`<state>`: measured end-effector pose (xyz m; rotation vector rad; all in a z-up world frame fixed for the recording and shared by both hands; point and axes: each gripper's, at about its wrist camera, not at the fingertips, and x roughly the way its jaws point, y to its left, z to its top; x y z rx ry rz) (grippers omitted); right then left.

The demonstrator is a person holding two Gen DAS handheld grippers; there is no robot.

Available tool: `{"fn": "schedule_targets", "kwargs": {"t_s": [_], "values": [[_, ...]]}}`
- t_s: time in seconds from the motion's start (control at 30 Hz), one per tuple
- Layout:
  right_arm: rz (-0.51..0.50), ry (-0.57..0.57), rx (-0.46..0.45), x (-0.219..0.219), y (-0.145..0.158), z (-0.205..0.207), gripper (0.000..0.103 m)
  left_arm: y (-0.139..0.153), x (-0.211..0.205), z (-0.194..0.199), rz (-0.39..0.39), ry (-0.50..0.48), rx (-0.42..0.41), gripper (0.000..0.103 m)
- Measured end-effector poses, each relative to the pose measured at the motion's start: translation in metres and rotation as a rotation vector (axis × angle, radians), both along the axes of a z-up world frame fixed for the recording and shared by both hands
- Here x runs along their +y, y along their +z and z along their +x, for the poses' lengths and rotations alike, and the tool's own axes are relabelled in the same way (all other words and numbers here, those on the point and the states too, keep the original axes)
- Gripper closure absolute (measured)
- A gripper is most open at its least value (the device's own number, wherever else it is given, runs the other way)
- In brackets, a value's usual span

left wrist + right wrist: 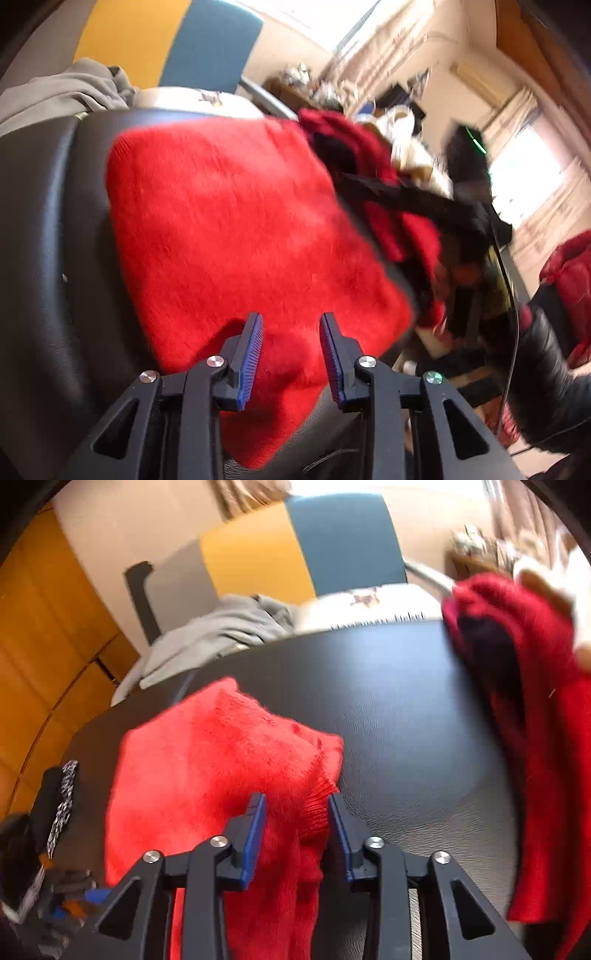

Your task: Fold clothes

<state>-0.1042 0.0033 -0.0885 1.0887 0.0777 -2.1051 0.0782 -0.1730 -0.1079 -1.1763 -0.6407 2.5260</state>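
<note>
your left gripper is a little open over the fluffy red sweater, holding nothing. your right gripper has the sweater's edge between its jaws, but i cannot tell if it pinches. the sweater lies on the black leather table. far behind sits a grey cloth.

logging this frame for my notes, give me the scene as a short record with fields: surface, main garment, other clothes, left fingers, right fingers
surface: black leather-look top
main garment: fuzzy red sweater, folded flat on the surface
other clothes: grey garment at the far edge; darker red garment lifted at the right
left gripper: fingers apart above the sweater's near edge
right gripper: fingers apart, sweater hem between them, grip unclear
</note>
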Motion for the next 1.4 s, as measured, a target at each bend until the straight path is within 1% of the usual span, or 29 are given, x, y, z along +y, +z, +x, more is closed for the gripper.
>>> {"fn": "schedule_targets", "kwargs": {"t_s": [0.07, 0.13, 0.2, 0.23, 0.27, 0.33, 0.4, 0.43, 0.47, 0.53, 0.63, 0.7, 0.77, 0.87, 0.9, 0.97, 1.07, 1.17, 1.2, 1.27, 1.33, 1.4], "values": [[-0.018, 0.072, 0.065, 0.002, 0.021, 0.025, 0.066, 0.014, -0.013, 0.002, -0.027, 0.04, 0.049, 0.071], [-0.003, 0.189, 0.12, -0.006, 0.034, 0.058, 0.066, 0.025, -0.027, -0.005, -0.07, 0.083, 0.072, 0.069], [0.05, 0.302, 0.165, -0.019, 0.035, 0.088, 0.067, 0.034, -0.042, -0.013, -0.118, 0.128, 0.09, 0.065], [0.101, 0.346, 0.194, -0.027, 0.031, 0.103, 0.069, 0.039, -0.049, -0.019, -0.146, 0.151, 0.098, 0.064], [0.158, 0.366, 0.212, -0.033, 0.022, 0.111, 0.069, 0.045, -0.053, -0.026, -0.186, 0.169, 0.102, 0.064], [0.211, 0.348, 0.172, -0.033, 0.004, 0.108, 0.069, 0.049, -0.055, -0.042, -0.235, 0.179, 0.095, 0.064], [0.275, 0.294, 0.109, -0.029, -0.025, 0.098, 0.071, 0.05, -0.054, -0.063, -0.272, 0.183, 0.081, 0.064], [0.312, 0.27, 0.085, -0.026, -0.039, 0.093, 0.071, 0.045, -0.053, -0.075, -0.286, 0.178, 0.049, 0.064], [0.301, 0.244, 0.075, -0.021, -0.048, 0.091, 0.071, 0.04, -0.052, -0.086, -0.301, 0.173, 0.017, 0.064], [0.229, 0.194, 0.066, -0.01, -0.054, 0.089, 0.07, 0.029, -0.046, -0.105, -0.343, 0.174, -0.038, 0.064], [0.2, 0.151, 0.043, -0.009, -0.056, 0.085, 0.07, 0.015, -0.029, -0.116, -0.434, 0.19, -0.039, 0.064], [0.184, 0.143, 0.032, -0.01, -0.058, 0.081, 0.069, -0.005, -0.029, -0.126, -0.451, 0.192, -0.096, 0.063], [0.166, 0.14, 0.012, -0.008, -0.059, 0.077, 0.069, -0.008, -0.029, -0.127, -0.462, 0.211, -0.082, 0.063], [0.141, 0.124, -0.017, -0.004, -0.06, 0.07, 0.069, -0.008, -0.021, -0.128, -0.501, 0.231, -0.077, 0.063], [0.142, 0.122, -0.016, -0.006, -0.061, 0.069, 0.069, -0.008, -0.019, -0.128, -0.507, 0.238, -0.075, 0.063], [0.149, 0.121, -0.011, -0.008, -0.061, 0.067, 0.069, -0.007, -0.021, -0.126, -0.482, 0.255, -0.081, 0.064], [0.162, 0.123, -0.006, -0.012, -0.061, 0.066, 0.069, -0.002, -0.021, -0.127, -0.465, 0.28, -0.097, 0.064], [0.166, 0.12, 0.003, -0.013, -0.061, 0.074, 0.068, 0.007, -0.021, -0.12, -0.456, 0.305, -0.088, 0.064], [0.169, 0.117, 0.007, -0.013, -0.061, 0.076, 0.068, 0.01, -0.022, -0.117, -0.445, 0.311, -0.084, 0.064], [0.175, 0.111, 0.017, -0.015, -0.062, 0.079, 0.068, 0.021, -0.028, -0.105, -0.388, 0.331, -0.079, 0.064], [0.18, 0.104, 0.03, -0.018, -0.064, 0.082, 0.067, 0.028, -0.031, -0.092, -0.386, 0.343, -0.077, 0.064], [0.177, 0.087, 0.035, -0.01, -0.063, 0.084, 0.066, 0.035, -0.032, -0.079, -0.394, 0.351, -0.068, 0.064]]}}
